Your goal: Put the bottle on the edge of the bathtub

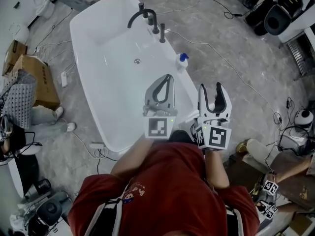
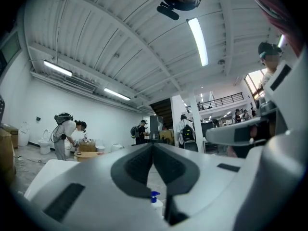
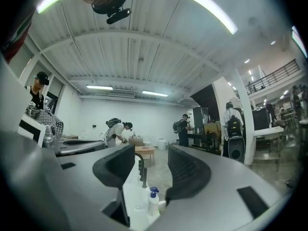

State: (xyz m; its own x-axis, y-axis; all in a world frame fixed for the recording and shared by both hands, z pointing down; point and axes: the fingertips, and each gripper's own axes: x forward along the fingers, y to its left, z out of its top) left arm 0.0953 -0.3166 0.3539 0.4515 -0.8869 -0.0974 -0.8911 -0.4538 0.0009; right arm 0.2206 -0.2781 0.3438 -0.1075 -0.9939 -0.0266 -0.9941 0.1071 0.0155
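Bathroom mock-up, seen from the head view.

- Bathtub (image 1: 87,58): white, freestanding, on a grey marbled floor (image 1: 231,63). Drain (image 1: 137,61) on its bottom.
- Faucet (image 1: 144,16): dark, curved spout, mounted on the tub's far rim with two dark posts beside it.
- Bottle (image 1: 182,60): white with a blue spray top, upright on the tub's right-hand rim, nearer the person than the faucet. Apart from both tongs; nothing touches it.
- Left gripper (image 1: 169,76): held over the tub's near end, jaws together at the tips, nothing between them. Its own view confirms the pads meet.
- Right gripper (image 1: 211,87): held just outside the tub's right rim, beside the left one, jaws apart and empty. In its own view the bottle shows far off through the gap.
- Marker cube (image 1: 159,127): one on each gripper.
- Red shirt (image 1: 167,191): the person's, bottom of frame.
- Cardboard box (image 1: 37,77): on the floor left of the tub.
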